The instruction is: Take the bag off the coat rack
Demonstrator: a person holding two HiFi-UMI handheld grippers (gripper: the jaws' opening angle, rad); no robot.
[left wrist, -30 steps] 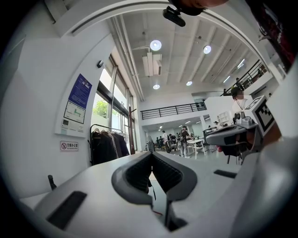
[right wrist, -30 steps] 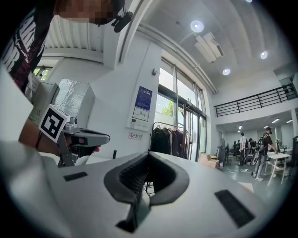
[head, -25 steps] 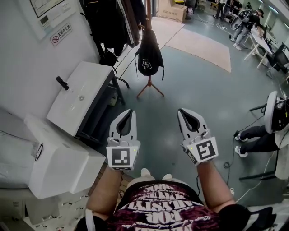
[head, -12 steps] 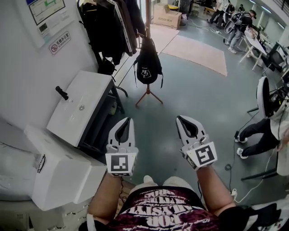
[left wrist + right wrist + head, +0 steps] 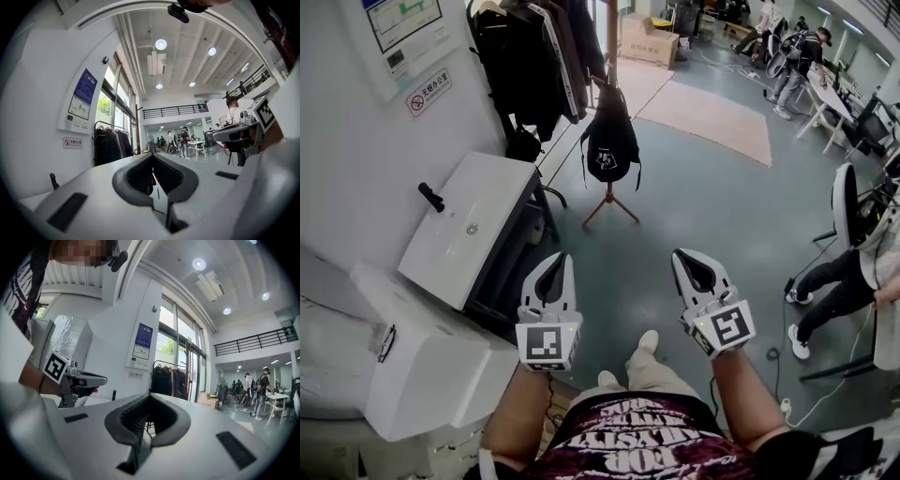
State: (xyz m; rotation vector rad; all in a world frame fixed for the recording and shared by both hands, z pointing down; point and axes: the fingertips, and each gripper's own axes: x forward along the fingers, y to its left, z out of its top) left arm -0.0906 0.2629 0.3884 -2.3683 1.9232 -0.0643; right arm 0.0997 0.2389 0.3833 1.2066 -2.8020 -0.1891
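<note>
A black bag (image 5: 611, 145) hangs on the wooden pole of the coat rack (image 5: 611, 47), which stands on a tripod foot (image 5: 610, 197) on the grey floor. Both grippers are held level well short of it, pointing toward it. My left gripper (image 5: 566, 258) is shut with nothing between its jaws. My right gripper (image 5: 680, 255) is shut and empty too. In the left gripper view the closed jaw tips (image 5: 152, 156) hide most of the rack. In the right gripper view the shut jaws (image 5: 150, 395) fill the lower half, and the left gripper (image 5: 79, 379) shows to the left.
A white cabinet (image 5: 469, 225) with a black handle stands close on the left. Dark coats (image 5: 534, 56) hang on a rail behind it. A cardboard box (image 5: 652, 42) and a beige mat (image 5: 712, 108) lie beyond the rack. A seated person (image 5: 839, 277) is at the right; others stand far back.
The person has stepped forward: a leg and shoe now show between the grippers. The left gripper has drifted slightly lower in the head view. Both grippers stay shut.
</note>
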